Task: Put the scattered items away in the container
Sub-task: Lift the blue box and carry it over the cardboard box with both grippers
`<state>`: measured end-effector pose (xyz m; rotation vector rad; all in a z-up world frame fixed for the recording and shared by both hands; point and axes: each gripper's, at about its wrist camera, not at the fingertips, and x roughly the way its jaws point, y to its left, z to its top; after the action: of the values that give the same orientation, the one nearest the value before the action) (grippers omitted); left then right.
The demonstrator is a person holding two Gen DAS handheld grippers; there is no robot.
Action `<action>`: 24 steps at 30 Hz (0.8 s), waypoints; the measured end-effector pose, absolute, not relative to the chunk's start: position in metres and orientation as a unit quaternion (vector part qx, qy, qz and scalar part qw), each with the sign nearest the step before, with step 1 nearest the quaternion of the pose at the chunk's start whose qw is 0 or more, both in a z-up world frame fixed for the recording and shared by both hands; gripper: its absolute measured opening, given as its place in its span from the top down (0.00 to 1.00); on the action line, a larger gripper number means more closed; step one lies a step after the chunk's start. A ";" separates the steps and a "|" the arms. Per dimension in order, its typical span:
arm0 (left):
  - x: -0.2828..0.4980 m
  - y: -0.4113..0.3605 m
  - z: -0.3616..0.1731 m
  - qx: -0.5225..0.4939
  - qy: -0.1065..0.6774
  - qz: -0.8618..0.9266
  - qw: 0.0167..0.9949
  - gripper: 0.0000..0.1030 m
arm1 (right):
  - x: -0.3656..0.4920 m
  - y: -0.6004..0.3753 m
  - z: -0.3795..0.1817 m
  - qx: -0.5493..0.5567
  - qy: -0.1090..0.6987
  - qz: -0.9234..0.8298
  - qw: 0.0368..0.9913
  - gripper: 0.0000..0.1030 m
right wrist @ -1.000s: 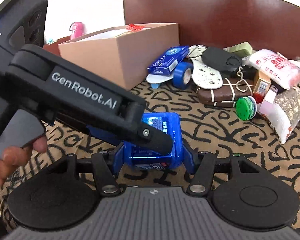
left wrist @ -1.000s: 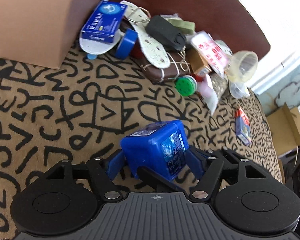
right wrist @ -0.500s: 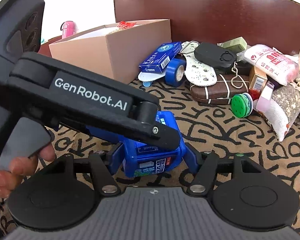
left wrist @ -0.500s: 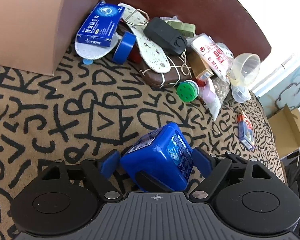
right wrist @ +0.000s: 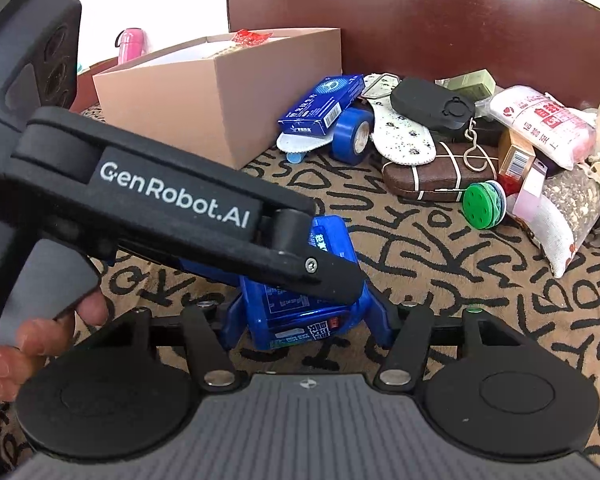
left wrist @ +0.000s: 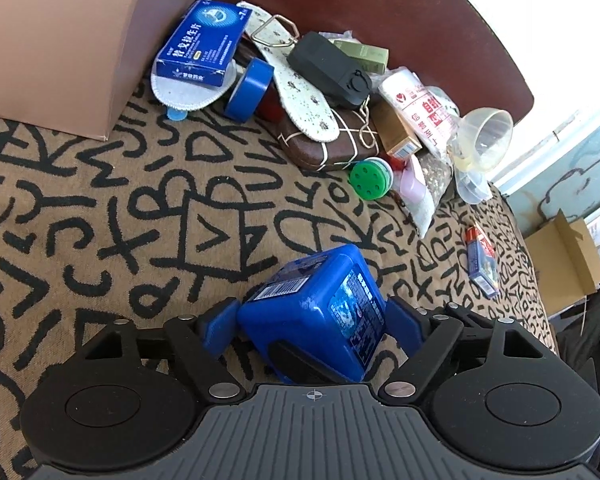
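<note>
- The cardboard box (right wrist: 220, 92) is cut off at the left wrist view's edge; its contents are hard to make out.
- The left gripper (right wrist: 332, 276) hides much of the blue container (left wrist: 320, 316), which both grippers clamp above the patterned cloth (left wrist: 100, 216).
- The right gripper (right wrist: 306, 320) grips its sides.
- Since a second ago, the container has tilted further.

Matte black plastic claw (left wrist: 314, 320) bodies with ribbed grey housing, round black discs, silver screws, blue finger pads (left wrist: 218, 330), white "GenRobot.AI" lettering on left claw (right wrist: 332, 276), grey trigger under bare skin fingers (right wrist: 28, 344).
</note>
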<state>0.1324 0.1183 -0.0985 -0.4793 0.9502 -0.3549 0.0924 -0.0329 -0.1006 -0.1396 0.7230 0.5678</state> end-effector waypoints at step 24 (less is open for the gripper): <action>0.086 0.223 0.010 -0.254 0.284 -0.130 0.915 0.23 | 0.077 0.061 0.004 -0.153 0.206 0.352 0.900 0.38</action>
<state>0.0858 0.2231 0.0099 -0.5222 0.5856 -0.2666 0.0770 0.0607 0.0036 -0.3164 0.4273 0.7284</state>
